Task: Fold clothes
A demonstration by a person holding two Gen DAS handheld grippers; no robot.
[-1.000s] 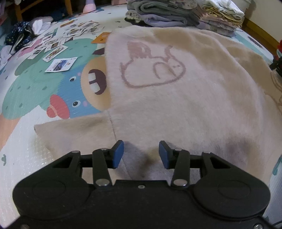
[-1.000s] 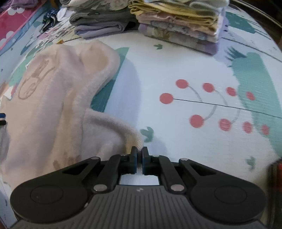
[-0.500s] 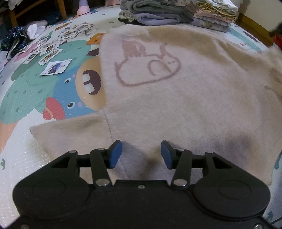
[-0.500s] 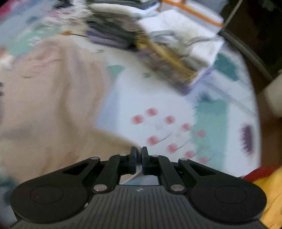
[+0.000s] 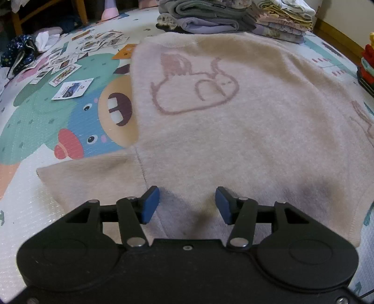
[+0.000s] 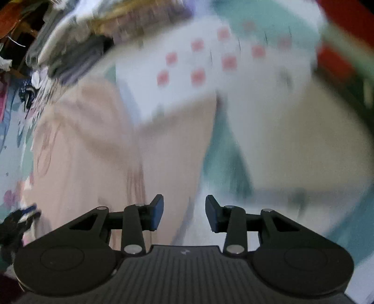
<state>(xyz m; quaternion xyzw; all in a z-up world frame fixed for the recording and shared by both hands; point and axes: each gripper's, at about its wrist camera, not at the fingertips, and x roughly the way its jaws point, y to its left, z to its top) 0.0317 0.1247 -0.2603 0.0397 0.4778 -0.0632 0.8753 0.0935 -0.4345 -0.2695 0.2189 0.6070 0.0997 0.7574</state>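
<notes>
- Cream sweater (image 5: pixel 233 131) lies spread flat on the play mat (image 5: pixel 46 121)
- Left gripper (image 5: pixel 187 204) hovers over it, jaws apart
- Right gripper (image 6: pixel 184 214) jaws apart, blurred view

A sweater (image 5: pixel 233 131) lies spread flat on the play mat (image 5: pixel 46 121) on the floor, one sleeve (image 5: pixel 93 177) sticking out to its left. Behind its far edge sit stacks of folded clothes (image 5: pixel 229 18), side by side. Loose cards (image 5: pixel 72 63) are scattered on the mat to the left of the sweater, and a crumpled garment (image 5: pixel 18 53) lies beyond them at the far left. The left gripper (image 5: pixel 187 203) hangs over the sweater's near edge.
</notes>
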